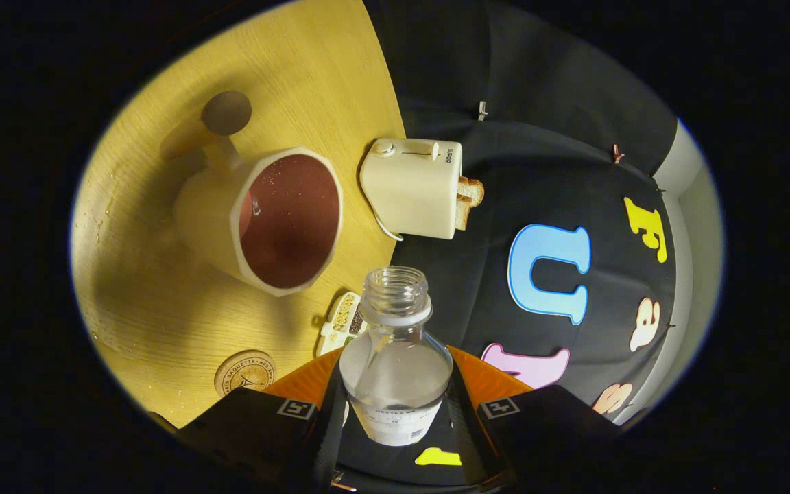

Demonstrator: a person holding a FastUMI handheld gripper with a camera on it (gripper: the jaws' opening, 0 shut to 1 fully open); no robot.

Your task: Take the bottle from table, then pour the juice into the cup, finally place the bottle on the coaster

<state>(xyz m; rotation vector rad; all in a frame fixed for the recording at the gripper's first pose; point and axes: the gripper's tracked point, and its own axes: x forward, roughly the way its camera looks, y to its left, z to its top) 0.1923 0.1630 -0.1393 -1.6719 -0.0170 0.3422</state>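
My gripper (395, 405) is shut on a clear, uncapped bottle (395, 357), one finger on each side of its body. The view is rolled sideways, so the bottle lies tilted with its open mouth toward the cup. A little clear liquid shows low in the bottle. The cream cup (265, 219) with a dark reddish inside and a handle stands on the wooden table (162, 309), beyond the bottle's mouth and to the left. A round cork coaster (245, 372) lies on the table close to my left finger.
A cream toaster (414, 186) with bread slices in it stands at the table's back edge beside the cup. A small divided dish of seeds (341, 321) sits just behind the bottle's neck. Water drops dot the table near the cup.
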